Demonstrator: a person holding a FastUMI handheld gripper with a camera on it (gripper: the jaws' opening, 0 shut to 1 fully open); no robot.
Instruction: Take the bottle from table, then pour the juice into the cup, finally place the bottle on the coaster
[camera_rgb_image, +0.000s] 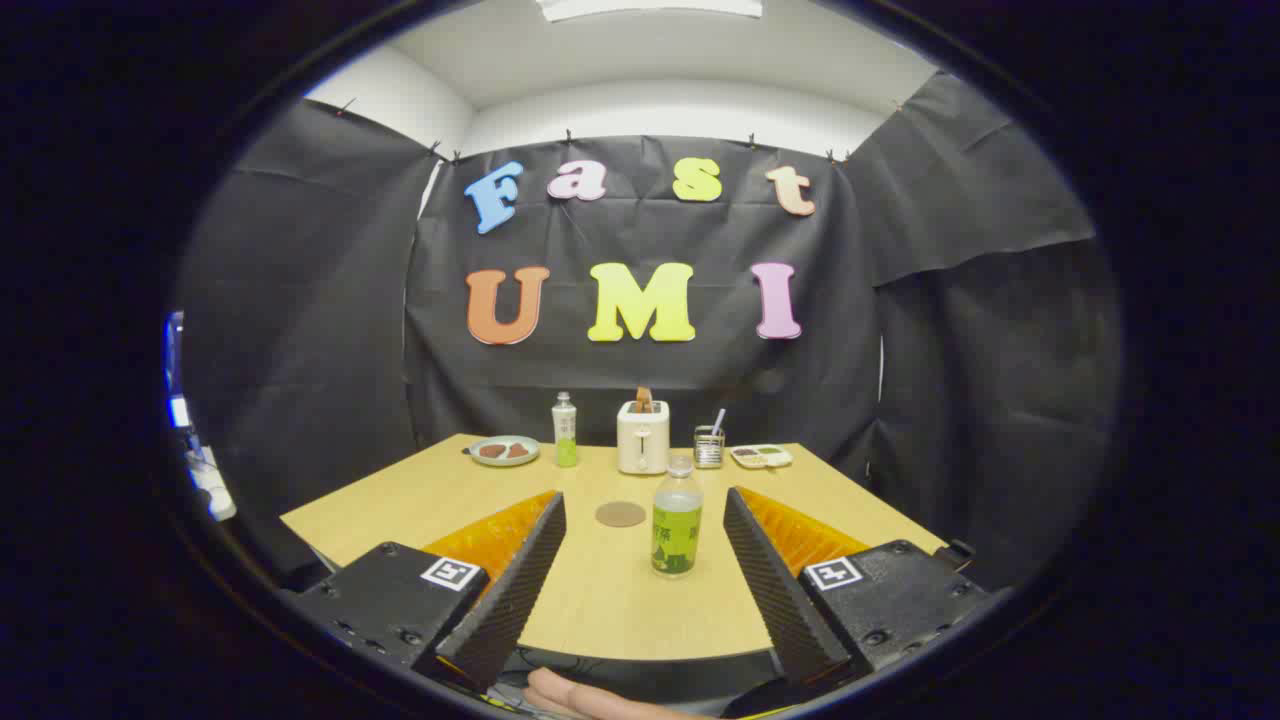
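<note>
Wooden table (420, 500) in black-draped booth; jaws wide apart, bottle (677, 520) between.

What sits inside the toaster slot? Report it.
A brown piece, likely toast, sticks up from the top of the toaster. Its lower part is hidden inside the slot. The hand-held gripper is open, well short of it.

Likely recording booth: black cloth walls (650, 380), wooden table (600, 600).
</note>
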